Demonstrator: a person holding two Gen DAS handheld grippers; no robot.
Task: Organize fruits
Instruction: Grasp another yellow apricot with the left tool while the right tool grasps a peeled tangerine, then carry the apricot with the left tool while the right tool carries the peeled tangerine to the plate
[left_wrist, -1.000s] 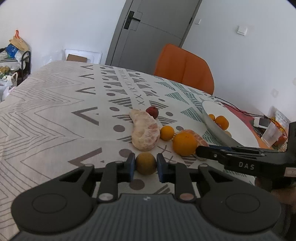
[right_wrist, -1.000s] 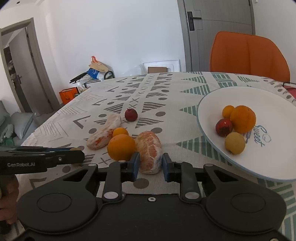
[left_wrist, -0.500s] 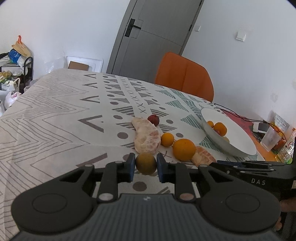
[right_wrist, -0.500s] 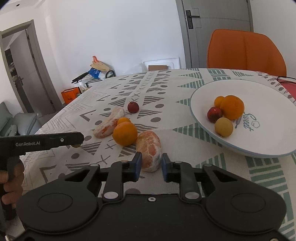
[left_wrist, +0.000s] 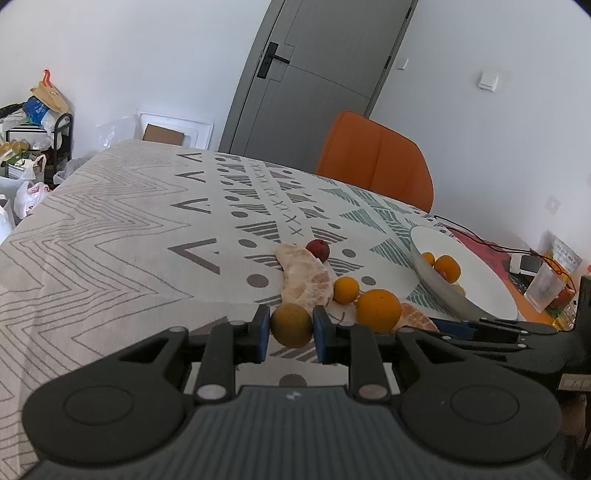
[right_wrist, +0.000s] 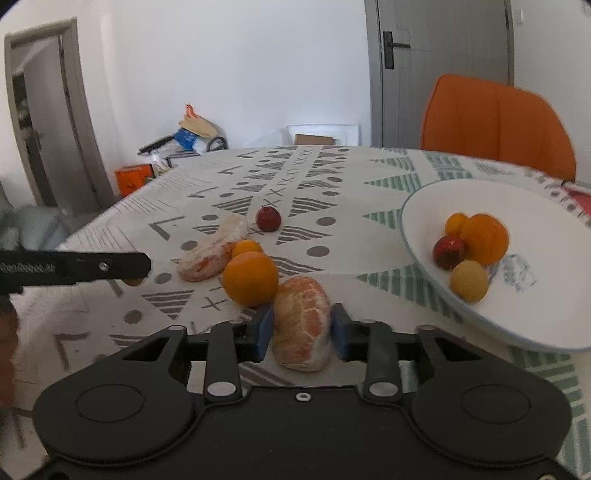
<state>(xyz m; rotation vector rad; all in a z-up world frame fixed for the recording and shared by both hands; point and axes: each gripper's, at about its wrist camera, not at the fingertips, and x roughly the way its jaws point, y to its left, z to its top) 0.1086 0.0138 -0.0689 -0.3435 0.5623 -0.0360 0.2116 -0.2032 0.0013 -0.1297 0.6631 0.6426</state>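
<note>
I am working over the tabletop (left_wrist: 110, 229), and ahead and to the right of my right tool (right_wrist: 302, 328) the white plate (right_wrist: 546, 221) is already carrying four small fruits. Just beyond my left tool (left_wrist: 290, 325) the long peeled citrus piece (left_wrist: 304, 275) is lying flat, with the whole orange (right_wrist: 250, 277) to its right, sitting just ahead and left of my right tool. My right tool is closing on the peeled citrus chunk (right_wrist: 302, 328): both blue pads are pressing its sides (it is soft, moist and easily crushed, I judge, so I am taking it across its broad middle with light pressure). My left tool is clamping the yellow-green round fruit (left_wrist: 290, 325) at its widest point, clear of the cloth as far as I can tell; it looks light and firm, but smooth enough to slip. The small tangerine (left_wrist: 346, 290) and red fruit (left_wrist: 318, 250) are waiting farther ahead.
</note>
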